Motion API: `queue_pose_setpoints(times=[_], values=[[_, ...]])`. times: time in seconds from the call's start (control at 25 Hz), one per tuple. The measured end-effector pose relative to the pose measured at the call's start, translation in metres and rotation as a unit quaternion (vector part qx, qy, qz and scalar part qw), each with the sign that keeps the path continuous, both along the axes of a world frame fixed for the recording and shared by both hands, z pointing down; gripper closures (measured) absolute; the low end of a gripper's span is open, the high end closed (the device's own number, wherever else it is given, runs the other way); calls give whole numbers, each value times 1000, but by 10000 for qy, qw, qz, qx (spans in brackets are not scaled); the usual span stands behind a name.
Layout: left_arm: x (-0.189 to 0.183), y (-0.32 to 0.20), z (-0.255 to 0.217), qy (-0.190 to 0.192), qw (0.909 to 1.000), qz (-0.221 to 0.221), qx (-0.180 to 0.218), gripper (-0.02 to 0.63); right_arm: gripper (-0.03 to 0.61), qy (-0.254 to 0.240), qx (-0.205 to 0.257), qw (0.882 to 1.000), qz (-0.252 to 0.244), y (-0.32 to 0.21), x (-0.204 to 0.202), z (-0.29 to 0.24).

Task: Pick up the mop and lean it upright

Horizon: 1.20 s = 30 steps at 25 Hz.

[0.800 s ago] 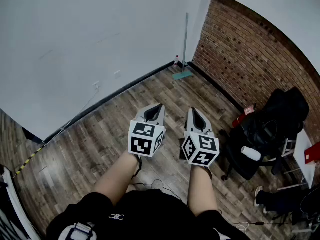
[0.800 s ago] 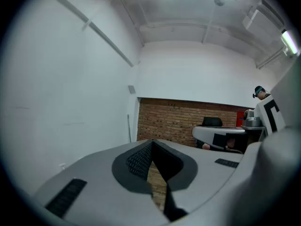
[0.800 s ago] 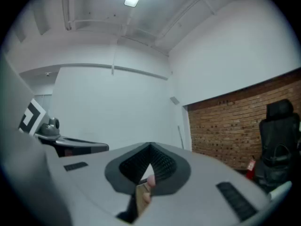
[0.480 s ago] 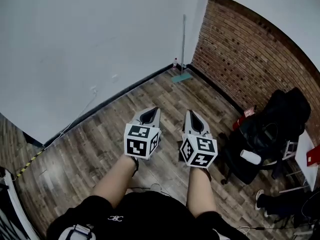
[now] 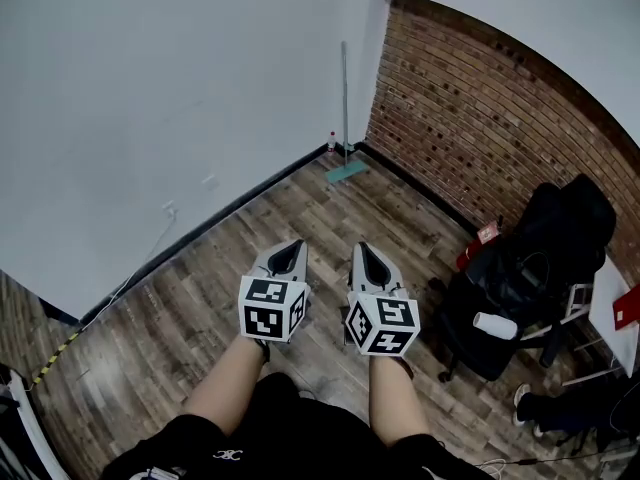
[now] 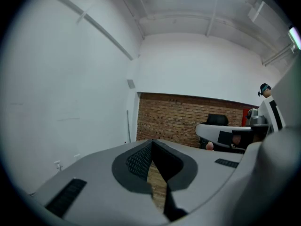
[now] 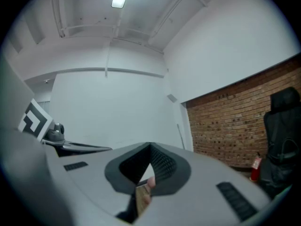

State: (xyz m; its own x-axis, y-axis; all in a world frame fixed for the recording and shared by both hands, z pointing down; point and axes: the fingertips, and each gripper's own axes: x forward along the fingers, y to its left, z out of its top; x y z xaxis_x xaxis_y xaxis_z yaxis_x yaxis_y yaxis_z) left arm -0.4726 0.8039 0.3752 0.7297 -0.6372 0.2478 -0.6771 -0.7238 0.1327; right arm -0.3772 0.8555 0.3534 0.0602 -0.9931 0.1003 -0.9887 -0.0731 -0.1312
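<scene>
1. Left gripper view: left gripper [image 6: 151, 141] pressed together, tips meeting, nothing pinched. Only wood planks visible through the notch behind the tips.
2. Right gripper view: same for right gripper [image 7: 150, 146], closed tip to tip and holding nothing. Small pinkish blur through the notch, can't tell what.
3. Head view: both held out side by side over the wood floor [image 5: 200, 288], near each other but not touching. Aimed roughly toward the room corner, close to level.
4. Mop [image 5: 344, 108] well apart from both grippers. Standing upright in the corner where white wall [image 5: 150, 98] meets brick wall [image 5: 470, 108], handle up against the corner, teal mop head [image 5: 347, 171] down on the floor. Untouched by either gripper.
5. Also visible as a thin upright line at the wall junction in both gripper views, far beyond the tips.
6. Small bottle [image 5: 332, 140] on the floor just beside the mop, at the foot of the white wall.
7. Off to the right: black chair [image 5: 530, 268] piled with dark stuff, near the brick wall, well clear of both grippers.
8. Versus the earlier head frames:
   - Both grippers lower and slightly further left in frame.
   - Corner and mop also shifted left in frame.
   - More bare floor showing between the grippers and the mop.
   - No visible change in either gripper: together then, together now.
   - Mop upright in the same corner throughout.
</scene>
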Motion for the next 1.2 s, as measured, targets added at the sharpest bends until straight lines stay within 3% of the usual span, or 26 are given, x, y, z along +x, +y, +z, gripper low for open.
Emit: queue_pose_setpoints(times=[0.36, 0.56, 0.92, 1.2], values=[[52, -75, 22, 5, 9999, 116, -115, 620, 574, -5, -122, 9999, 78, -75, 48, 17], [88, -161, 33, 133, 9996, 165, -174, 620, 574, 161, -165, 9996, 145, -158, 81, 25], [135, -333, 7, 355, 9988, 269, -203, 620, 574, 313, -81, 9991, 269, -323, 127, 0], [183, -404, 24, 85, 9979, 576, -281, 620, 574, 58, -178, 9985, 510, -392, 170, 19]])
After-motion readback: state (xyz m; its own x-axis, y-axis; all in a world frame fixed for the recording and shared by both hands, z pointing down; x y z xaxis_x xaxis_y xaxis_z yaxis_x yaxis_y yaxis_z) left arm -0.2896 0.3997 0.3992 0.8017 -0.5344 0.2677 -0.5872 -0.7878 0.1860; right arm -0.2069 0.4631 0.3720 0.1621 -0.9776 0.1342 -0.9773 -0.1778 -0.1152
